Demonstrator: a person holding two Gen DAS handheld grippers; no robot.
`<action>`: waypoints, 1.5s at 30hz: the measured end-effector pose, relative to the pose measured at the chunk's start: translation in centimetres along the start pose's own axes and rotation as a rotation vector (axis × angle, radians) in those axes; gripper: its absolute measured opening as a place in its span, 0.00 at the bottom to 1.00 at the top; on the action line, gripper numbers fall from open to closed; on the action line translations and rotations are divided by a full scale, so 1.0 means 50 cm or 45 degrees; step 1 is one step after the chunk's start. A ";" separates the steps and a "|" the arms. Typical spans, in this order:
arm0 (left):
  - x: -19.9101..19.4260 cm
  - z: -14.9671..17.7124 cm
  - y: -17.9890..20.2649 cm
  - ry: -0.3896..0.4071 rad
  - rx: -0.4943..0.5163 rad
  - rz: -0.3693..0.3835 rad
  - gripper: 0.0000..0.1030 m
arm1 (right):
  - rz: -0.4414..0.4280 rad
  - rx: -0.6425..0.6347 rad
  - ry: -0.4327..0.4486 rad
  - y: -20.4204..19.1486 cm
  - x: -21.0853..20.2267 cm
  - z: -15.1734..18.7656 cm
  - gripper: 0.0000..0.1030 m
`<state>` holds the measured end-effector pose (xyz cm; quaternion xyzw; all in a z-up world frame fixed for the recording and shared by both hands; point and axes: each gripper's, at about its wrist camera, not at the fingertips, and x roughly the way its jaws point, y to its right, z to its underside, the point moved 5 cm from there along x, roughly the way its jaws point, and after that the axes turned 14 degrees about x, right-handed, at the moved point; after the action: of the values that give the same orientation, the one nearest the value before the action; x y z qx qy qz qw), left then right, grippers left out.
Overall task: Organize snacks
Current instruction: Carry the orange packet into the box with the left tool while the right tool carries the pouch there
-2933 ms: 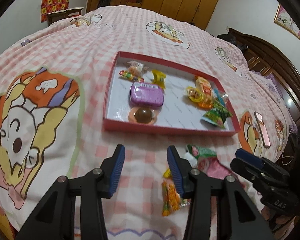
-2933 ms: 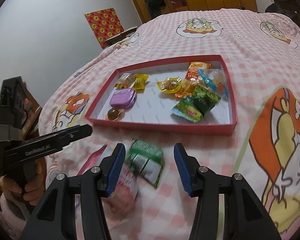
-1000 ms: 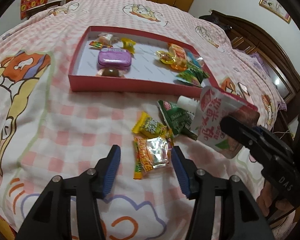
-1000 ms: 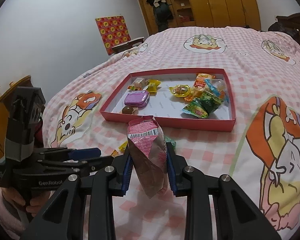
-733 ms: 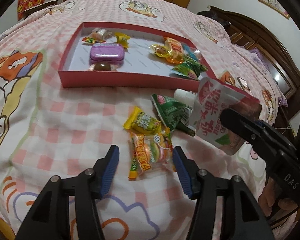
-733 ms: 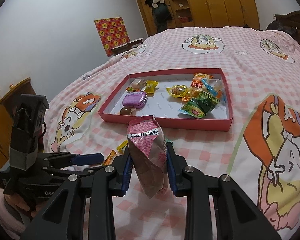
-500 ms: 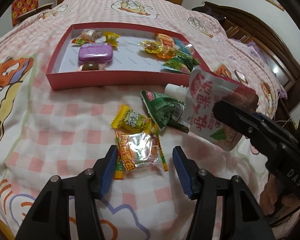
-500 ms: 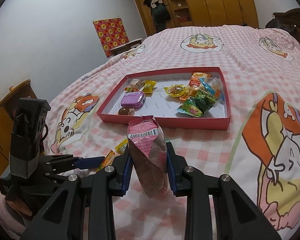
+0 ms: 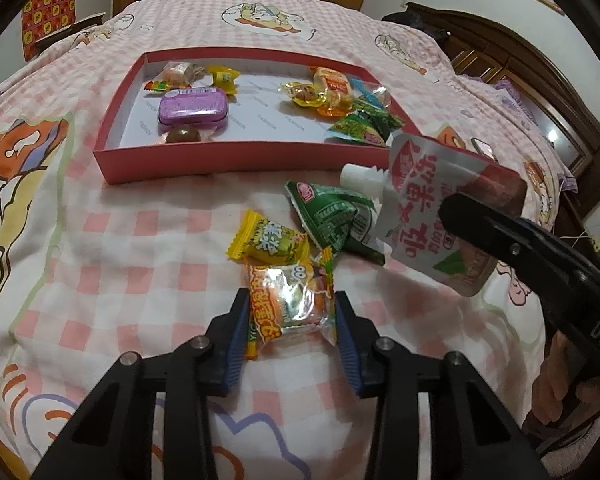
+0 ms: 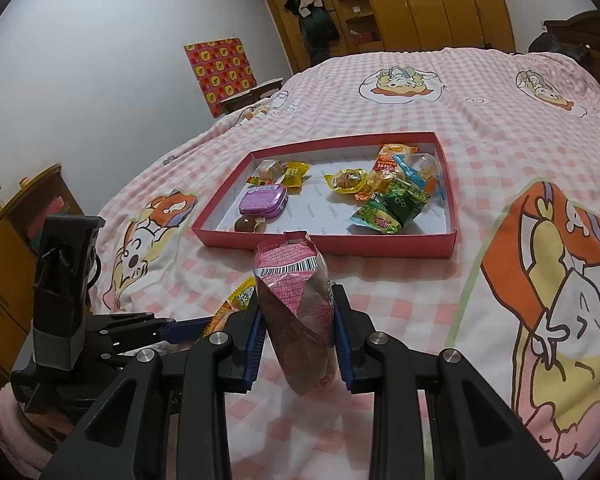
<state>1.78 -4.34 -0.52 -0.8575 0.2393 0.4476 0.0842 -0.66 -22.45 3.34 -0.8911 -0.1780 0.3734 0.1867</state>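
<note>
Fingers (image 10: 254,338) of our right gripper (image 10: 296,332) are pinching the pink spouted foil pouch (image 10: 296,312); our left gripper (image 9: 290,334) is closing on the orange-and-clear candy wrapper (image 9: 288,300). Ahead, the red shallow cardboard tray (image 10: 324,242) is awaiting both; next we carry them over its near wall.

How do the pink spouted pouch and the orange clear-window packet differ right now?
The pink spouted pouch is the bigger of the two, opaque and capped with a white spout; the orange clear-window packet is smaller and partly see-through. The pouch is lifted off the bedspread in the right gripper; the packet looks still low on it, between the left gripper's jaws. Both are outside the red tray, each clamped.
</note>
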 end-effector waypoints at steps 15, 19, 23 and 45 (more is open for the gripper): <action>-0.068 -0.035 -0.027 0.117 -0.018 -0.024 0.40 | -0.013 -0.014 0.014 -0.011 -0.007 -0.011 0.30; -0.073 -0.057 -0.041 0.141 -0.021 -0.048 0.40 | -0.022 -0.019 0.017 -0.016 -0.006 -0.020 0.30; -0.077 -0.078 -0.054 0.168 -0.028 -0.065 0.40 | -0.023 -0.032 0.037 -0.022 -0.006 -0.038 0.30; -0.021 -0.192 -0.090 0.215 -0.004 -0.102 0.40 | -0.020 -0.009 0.118 -0.014 0.040 -0.139 0.30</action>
<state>10.42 -3.52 5.61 -0.9011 0.2103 0.3705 0.0804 5.62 -22.33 6.98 -0.9067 -0.1774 0.3295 0.1946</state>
